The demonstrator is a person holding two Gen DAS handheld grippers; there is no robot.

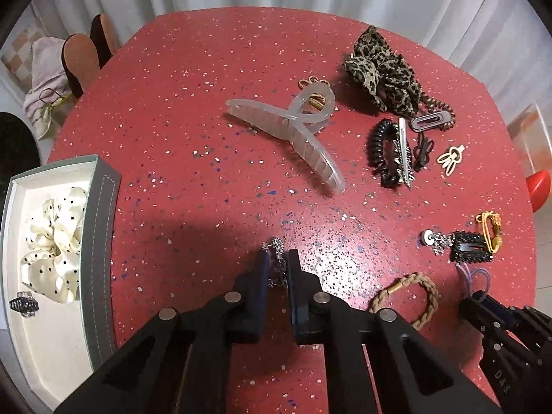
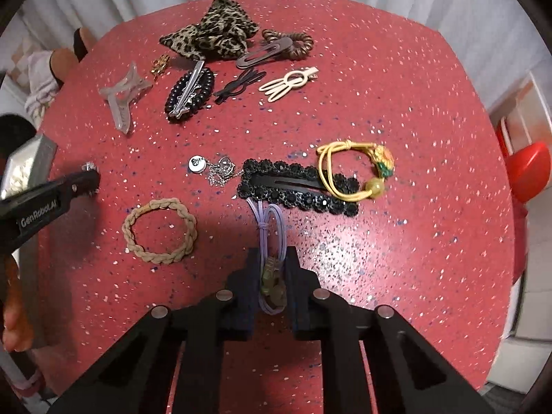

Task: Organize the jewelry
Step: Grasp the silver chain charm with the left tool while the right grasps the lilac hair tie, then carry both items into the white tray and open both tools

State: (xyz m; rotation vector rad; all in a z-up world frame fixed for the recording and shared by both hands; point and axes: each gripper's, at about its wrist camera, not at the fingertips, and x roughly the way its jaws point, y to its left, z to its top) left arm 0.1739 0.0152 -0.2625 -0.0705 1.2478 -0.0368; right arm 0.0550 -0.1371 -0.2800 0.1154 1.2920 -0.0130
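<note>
My left gripper (image 1: pixel 277 258) is shut on a silver sparkly hair piece (image 1: pixel 278 245) just above the red table; it also shows in the right wrist view (image 2: pixel 90 174). My right gripper (image 2: pixel 271 258) is shut on a lilac hair tie with greenish beads (image 2: pixel 270 238), whose loops trail on the table by the black beaded snap clip (image 2: pixel 298 186). A grey box (image 1: pixel 101 214) at the left holds a cream polka-dot scrunchie (image 1: pixel 55 238) and a small black claw clip (image 1: pixel 23 305).
On the table lie a clear claw clip (image 1: pixel 293 131), leopard scrunchie (image 1: pixel 383 69), black coil tie with silver clip (image 1: pixel 390 151), cream rabbit clip (image 2: pixel 288 82), braided beige tie (image 2: pixel 160 231), yellow tie (image 2: pixel 355 169), silver chain (image 2: pixel 215 169).
</note>
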